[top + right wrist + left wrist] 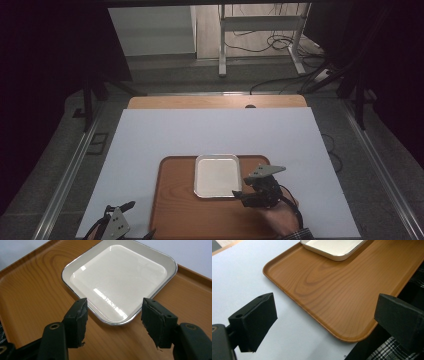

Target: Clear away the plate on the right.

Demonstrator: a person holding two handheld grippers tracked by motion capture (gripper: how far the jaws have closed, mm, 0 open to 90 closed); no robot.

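Jaws apart; white dish empty on wooden tray.

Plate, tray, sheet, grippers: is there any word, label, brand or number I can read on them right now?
None can be read.
The white square plate is plain, with no mark.
The wooden tray shows only wood grain.
The white sheet under it has a tiny dark speck at its near edge in the left gripper view, too small to tell.
The right gripper and left gripper bear no lettering.
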